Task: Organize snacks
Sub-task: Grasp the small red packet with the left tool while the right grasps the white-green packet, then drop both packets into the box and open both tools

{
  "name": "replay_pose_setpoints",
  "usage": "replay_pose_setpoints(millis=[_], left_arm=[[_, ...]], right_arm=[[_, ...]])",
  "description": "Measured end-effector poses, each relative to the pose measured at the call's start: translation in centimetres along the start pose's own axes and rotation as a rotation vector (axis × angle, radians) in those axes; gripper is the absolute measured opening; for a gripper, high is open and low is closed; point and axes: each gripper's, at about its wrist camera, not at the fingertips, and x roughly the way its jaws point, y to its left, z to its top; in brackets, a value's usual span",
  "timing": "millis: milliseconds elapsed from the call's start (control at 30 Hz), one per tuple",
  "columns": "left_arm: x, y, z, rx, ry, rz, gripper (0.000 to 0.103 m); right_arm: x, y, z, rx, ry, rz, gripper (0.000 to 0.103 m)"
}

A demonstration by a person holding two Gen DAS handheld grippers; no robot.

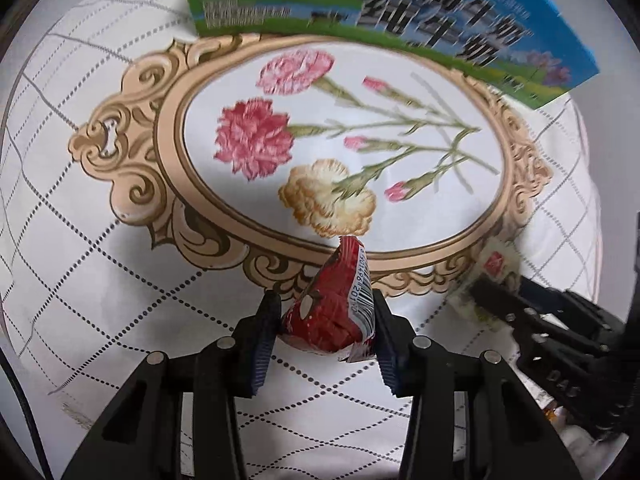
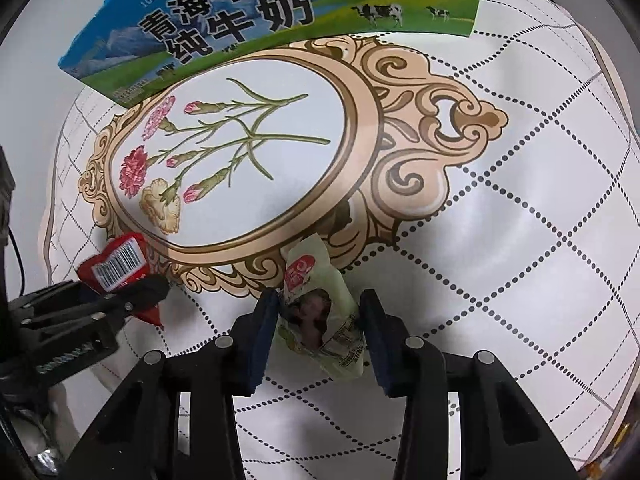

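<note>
My left gripper (image 1: 326, 312) is shut on a red snack packet (image 1: 332, 308) with a white barcode strip, held just above the tablecloth. It also shows in the right wrist view (image 2: 114, 266), at the left. My right gripper (image 2: 318, 314) is shut on a pale green snack packet (image 2: 320, 312) with a red round logo. That packet shows blurred in the left wrist view (image 1: 490, 270), at the right, with the right gripper's black fingers (image 1: 520, 312) on it. Both grippers are side by side near the front edge of the oval flower print.
A blue and green milk carton box (image 2: 248, 20) stands at the far side of the table, also in the left wrist view (image 1: 400, 12). The white tablecloth (image 2: 500, 260) has a dotted diamond pattern and a gold-framed oval with carnations (image 2: 240, 152).
</note>
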Motion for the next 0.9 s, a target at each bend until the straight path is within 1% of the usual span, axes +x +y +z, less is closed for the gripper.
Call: replay_pose_setpoints(millis=[67,200,300,400,433,467,533,567,667,700,767,800,833,900], left_arm=[[-1.2,-0.4,0.1,0.001,-0.015,-0.012,0.041],[-3.8,-0.4,1.0,0.009,-0.044,-0.047,0.041],[-6.9,-0.9,2.0,0.02,-0.088,-0.084,0.041],[-10.7,-1.7,4.1,0.043,-0.148,-0.124,0.041],[-11.2,-1.8,4.8,0.05,-0.161,-0.131,0.041],[-12.5,-2.1,5.9,0.059,-0.185,-0.142,0.041],[-14.7,-3.5,8.0,0.083,-0.234,-0.138,0.041],[-15.5,-3.5,8.9,0.092,-0.254,-0.129,0.041],[-17.8,-3.6,12.9,0.113,-0.3,-0.099,0.041],[-18.2,-3.7,14.8,0.12,-0.309,-0.08,0.041],[-18.4,-2.9,17.5,0.113,-0.309,-0.052,0.041],[-18.2,-2.6,19.5,0.102,-0.303,-0.028,0.042],[-18.0,-2.3,20.5,0.098,-0.295,-0.011,0.042],[-16.9,-1.6,23.6,0.072,-0.269,0.028,0.042]], right_arm=[[-1.0,-0.3,0.3,0.002,-0.009,0.014,0.045],[-3.2,0.4,0.7,-0.002,-0.051,0.05,0.045],[-5.3,0.5,1.9,-0.004,-0.09,0.078,0.045],[-8.7,1.0,3.7,-0.009,-0.156,0.111,0.045],[-9.7,0.9,4.2,-0.011,-0.173,0.119,0.045],[-10.9,0.8,4.8,-0.012,-0.196,0.126,0.045],[-13.7,0.3,6.6,-0.012,-0.241,0.14,0.045],[-15.2,-0.1,7.6,-0.01,-0.268,0.144,0.045],[-18.4,-0.7,11.2,-0.021,-0.346,0.111,0.045],[-19.4,-0.8,13.1,-0.025,-0.377,0.086,0.045],[-20.2,-1.2,16.0,-0.033,-0.404,0.034,0.045],[-20.4,-1.5,17.4,-0.033,-0.411,0.013,0.045],[-20.3,-1.7,19.2,-0.039,-0.406,-0.024,0.045],[-20.0,-2.2,21.8,-0.038,-0.393,-0.072,0.045]])
